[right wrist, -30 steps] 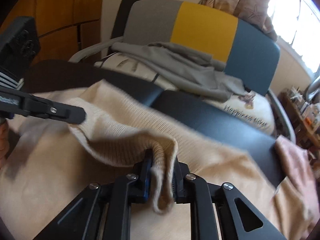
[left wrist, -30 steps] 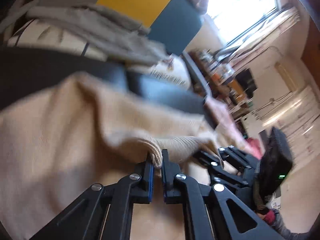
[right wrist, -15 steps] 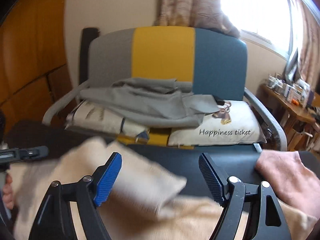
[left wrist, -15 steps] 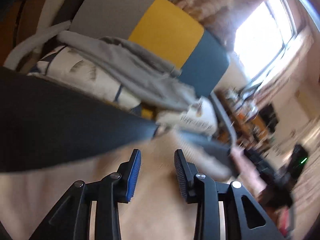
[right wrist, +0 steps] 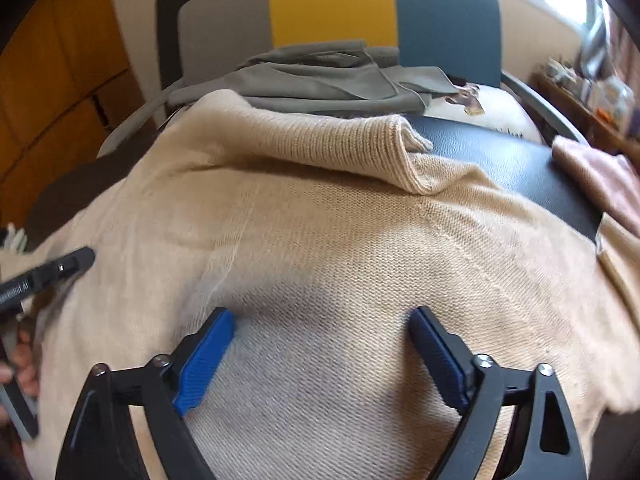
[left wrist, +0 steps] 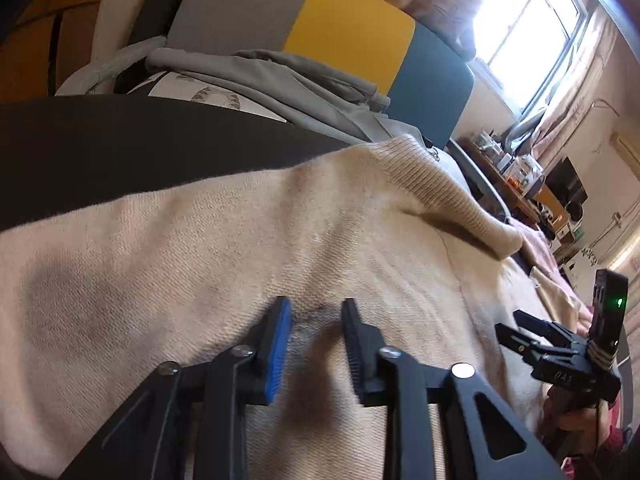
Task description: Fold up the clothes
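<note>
Currently the beige sweater (right wrist: 320, 232) lies spread on the dark counter (right wrist: 500, 148), ribbed sleeve (right wrist: 340, 148) folded across it, both left gripper (left wrist: 314, 320) and right gripper (right wrist: 320, 344) fingers spread empty above; risk: loose sleeve slips back, or pinching snags both layers.

Your right claw (right wrist: 320, 320) spread wide over the cream sweater (right wrist: 340, 248), sleeve folded across, left claw (right wrist: 86, 256) touching its edge
</note>
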Demonstrator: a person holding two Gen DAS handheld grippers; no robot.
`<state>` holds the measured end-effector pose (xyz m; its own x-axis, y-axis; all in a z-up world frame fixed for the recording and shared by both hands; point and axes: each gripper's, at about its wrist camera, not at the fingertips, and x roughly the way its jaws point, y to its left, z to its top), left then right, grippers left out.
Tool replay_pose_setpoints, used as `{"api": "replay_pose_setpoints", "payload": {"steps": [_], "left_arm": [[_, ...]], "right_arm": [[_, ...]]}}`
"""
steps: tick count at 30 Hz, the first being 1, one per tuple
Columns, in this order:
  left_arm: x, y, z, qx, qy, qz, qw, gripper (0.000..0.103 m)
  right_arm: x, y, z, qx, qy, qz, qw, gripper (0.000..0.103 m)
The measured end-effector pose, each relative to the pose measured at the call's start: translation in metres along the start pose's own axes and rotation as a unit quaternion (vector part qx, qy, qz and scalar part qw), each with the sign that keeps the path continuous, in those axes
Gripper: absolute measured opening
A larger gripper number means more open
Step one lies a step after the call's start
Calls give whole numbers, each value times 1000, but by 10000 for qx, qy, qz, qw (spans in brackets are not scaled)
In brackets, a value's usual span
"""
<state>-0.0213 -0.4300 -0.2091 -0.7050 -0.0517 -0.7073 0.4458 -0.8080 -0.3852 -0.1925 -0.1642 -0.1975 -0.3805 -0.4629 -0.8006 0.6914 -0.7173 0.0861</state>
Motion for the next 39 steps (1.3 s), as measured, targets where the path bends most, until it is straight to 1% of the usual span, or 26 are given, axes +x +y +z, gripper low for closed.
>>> {"api": "replay_pose_setpoints", "payload": {"steps": [2, 6, 8, 9, 10, 11, 12, 13, 15, 17, 19, 22, 23, 24, 26, 27, 28, 29, 30, 31, 33, 35, 36, 37, 38, 39], "left_arm": [[1, 2, 3, 139, 38, 55, 9999, 21], [-6, -3, 3, 524, 172, 316, 9980, 21], [-9, -6, 3, 716, 238, 447, 9961, 21], [-11, -8, 3, 812, 272, 512, 9950, 22], [-13, -9, 5, 890, 295, 539, 9941, 27], [-16, -11, 11, 936, 301, 492, 9939, 32], [-19, -12, 17, 981, 306, 446, 9937, 35], [-21, -14, 25, 993, 276, 373, 9940, 35], [-24, -18, 51, 894, 82, 122, 9959, 35], [-26, -21, 78, 785, -106, -148, 9967, 36], [-19, -26, 110, 655, -216, -501, 9964, 42], [11, -36, 151, 664, 91, -837, 9942, 47], [24, -40, 163, 702, 265, -942, 9927, 48], [40, -42, 174, 728, 522, -1037, 9906, 48], [67, -44, 189, 683, 910, -1074, 9877, 48], [80, -45, 194, 694, 1046, -1120, 9858, 48], [93, -47, 198, 693, 1188, -1170, 9836, 48], [106, -48, 200, 666, 1343, -1227, 9811, 48], [117, -50, 202, 658, 1490, -1277, 9784, 49], [128, -53, 203, 689, 1620, -1314, 9756, 49], [148, -57, 204, 719, 1874, -1382, 9699, 49], [163, -56, 203, 610, 2091, -1422, 9656, 48], [171, -56, 202, 556, 2200, -1442, 9632, 44], [173, -56, 202, 544, 2173, -1461, 9636, 27], [166, -57, 203, 614, 1890, -1477, 9689, 17], [158, -58, 203, 683, 1605, -1493, 9733, 4]], "right_arm": [[3, 10, 0, -27, 23, -52, 10000, 95], [-2, 24, -12, -185, 12, 37, 9998, 95], [-14, 22, -16, -208, 1, 342, 9992, 95], [-20, 16, -14, -138, -16, 637, 9979, 94], [-26, 3, -9, 23, -65, 906, 9959, 87], [-31, -9, -3, 184, -115, 1174, 9929, 82], [-37, -22, 3, 356, -167, 1428, 9890, 80], [-38, -39, 14, 632, -251, 1569, 9853, 80], [-40, -71, 34, 1172, -403, 1841, 9751, 80], [-21, -89, 50, 1541, -253, 2032, 9666, 80], [-2, -106, 66, 1907, -103, 2219, 9562, 80], [27, -133, 89, 2448, 122, 2491, 9370, 77], [36, -140, 96, 2606, 202, 2572, 9303, 76], [43, -135, 99, 2589, 335, 2587, 9300, 72], [58, -127, 104, 2548, 569, 2625, 9289, 65], [65, -124, 106, 2526, 673, 2646, 9283, 58], [72, -121, 108, 2502, 767, 2668, 9275, 48], [76, -119, 111, 2464, 772, 2693, 9278, 42], [78, -116, 115, 2386, 752, 2671, 9306, 30], [79, -113, 117, 2277, 713, 2624, 9350, 23], [80, -108, 122, 2046, 668, 2502, 9440, 18], [82, -103, 129, 1755, 617, 2303, 9552, 15], [82, -101, 133, 1593, 586, 2187, 9609, 14], [82, -99, 137, 1425, 546, 2070, 9664, 14], [78, -96, 143, 1199, 425, 1956, 9724, 14], [73, -92, 149, 970, 296, 1846, 9776, 13]]}}
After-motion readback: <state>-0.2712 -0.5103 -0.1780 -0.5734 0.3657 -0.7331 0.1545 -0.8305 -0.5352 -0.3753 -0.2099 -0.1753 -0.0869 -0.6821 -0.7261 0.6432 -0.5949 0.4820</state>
